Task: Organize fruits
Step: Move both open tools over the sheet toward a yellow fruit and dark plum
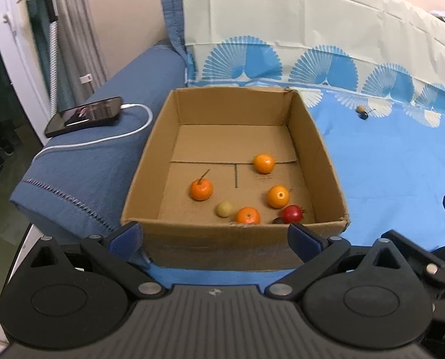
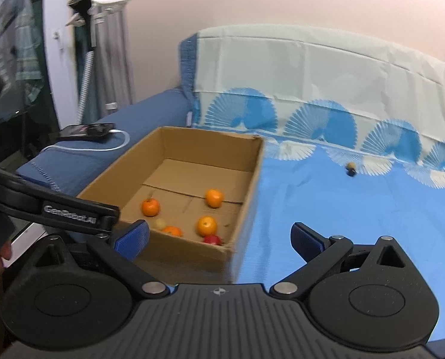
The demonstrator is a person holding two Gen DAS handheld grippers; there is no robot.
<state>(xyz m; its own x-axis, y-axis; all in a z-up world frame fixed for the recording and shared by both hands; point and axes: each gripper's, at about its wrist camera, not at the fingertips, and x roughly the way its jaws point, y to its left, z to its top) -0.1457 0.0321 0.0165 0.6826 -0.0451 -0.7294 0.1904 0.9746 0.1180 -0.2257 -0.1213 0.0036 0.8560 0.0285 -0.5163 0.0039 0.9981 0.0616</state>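
Looking from the left gripper (image 1: 215, 234), its fingers spread wide and hold nothing before the box (image 1: 234, 243) of fruits (image 1: 201, 189), while the right gripper (image 2: 219, 237) gapes empty beside that box (image 2: 192, 249) on the bed (image 2: 357, 209).

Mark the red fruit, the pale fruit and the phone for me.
red fruit (image 1: 292, 214), left wrist view, its top.
pale fruit (image 1: 224, 209), left wrist view, its middle.
phone (image 1: 84, 115), left wrist view, its screen.
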